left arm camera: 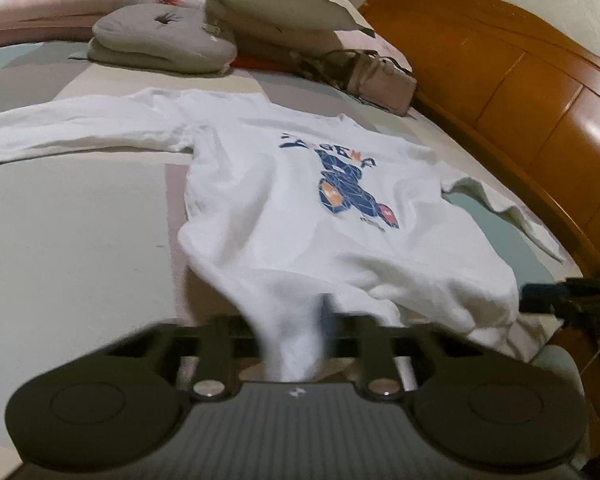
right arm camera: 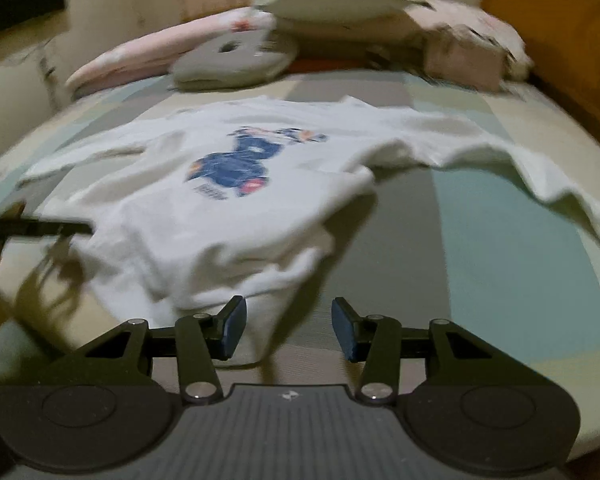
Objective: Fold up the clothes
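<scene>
White long-sleeved shirt [left arm camera: 300, 208] spread print-up on the bed, its hem pinched by the left gripper [left arm camera: 296, 344]

The left claw is pinching a bunched corner of the hem, cloth drawn up between its fingers; the right gripper [right arm camera: 288, 330] stands spread, nothing between its pads, just beside the hem's other corner; both sleeves lie out to the sides. I'd judge the hem wants an even hold at both corners, lifted level so the body doesn't twist. The patchwork bedspread [left arm camera: 80, 220] is soft and rumples easily; pillows [left arm camera: 276, 4], a grey cushion [left arm camera: 160, 36] and a pink handbag [left arm camera: 384, 84] crowd the far side by the wooden headboard [left arm camera: 520, 92].
</scene>
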Available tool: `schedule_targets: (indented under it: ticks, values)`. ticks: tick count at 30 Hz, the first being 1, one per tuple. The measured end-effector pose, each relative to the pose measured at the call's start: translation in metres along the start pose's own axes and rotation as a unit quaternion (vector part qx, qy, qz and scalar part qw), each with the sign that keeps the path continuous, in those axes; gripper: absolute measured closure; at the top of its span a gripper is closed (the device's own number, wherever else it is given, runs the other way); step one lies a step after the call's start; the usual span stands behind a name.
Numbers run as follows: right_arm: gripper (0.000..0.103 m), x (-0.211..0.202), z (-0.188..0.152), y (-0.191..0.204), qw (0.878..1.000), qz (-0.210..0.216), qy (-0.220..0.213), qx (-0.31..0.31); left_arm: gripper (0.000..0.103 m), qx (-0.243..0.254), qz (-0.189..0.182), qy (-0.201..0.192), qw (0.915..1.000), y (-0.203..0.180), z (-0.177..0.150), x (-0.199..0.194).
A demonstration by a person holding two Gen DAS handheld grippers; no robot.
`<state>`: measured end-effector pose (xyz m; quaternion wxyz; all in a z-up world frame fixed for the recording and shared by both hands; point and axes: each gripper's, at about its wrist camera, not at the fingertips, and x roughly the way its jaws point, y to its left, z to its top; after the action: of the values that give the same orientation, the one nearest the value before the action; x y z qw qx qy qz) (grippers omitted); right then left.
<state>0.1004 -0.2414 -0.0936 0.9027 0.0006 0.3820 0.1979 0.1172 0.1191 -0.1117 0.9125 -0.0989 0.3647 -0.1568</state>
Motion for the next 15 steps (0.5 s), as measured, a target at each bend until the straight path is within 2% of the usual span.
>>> schedule_targets:
  ticks: [3,7,9,15]
  values:
    - [0.053,0.011,0.008,-0.019,0.999,-0.004,-0.005,0.038,0.102,0.01,0.011,-0.002,0.9999,-0.004,0.003,-0.011]
    - [0.068,0.04,0.03,-0.025,0.999,0.004,0.005,0.043,0.102,0.016,0.02,0.006,0.9996,-0.005,0.008,-0.024]
    - [0.069,0.059,0.041,-0.021,0.999,0.018,0.016,0.037,0.102,0.014,0.03,0.019,0.9993,-0.003,0.009,-0.024]
    - [0.07,0.073,0.052,0.01,0.998,0.064,0.02,-0.003,0.101,0.001,0.051,0.042,0.9978,0.003,0.003,-0.018]
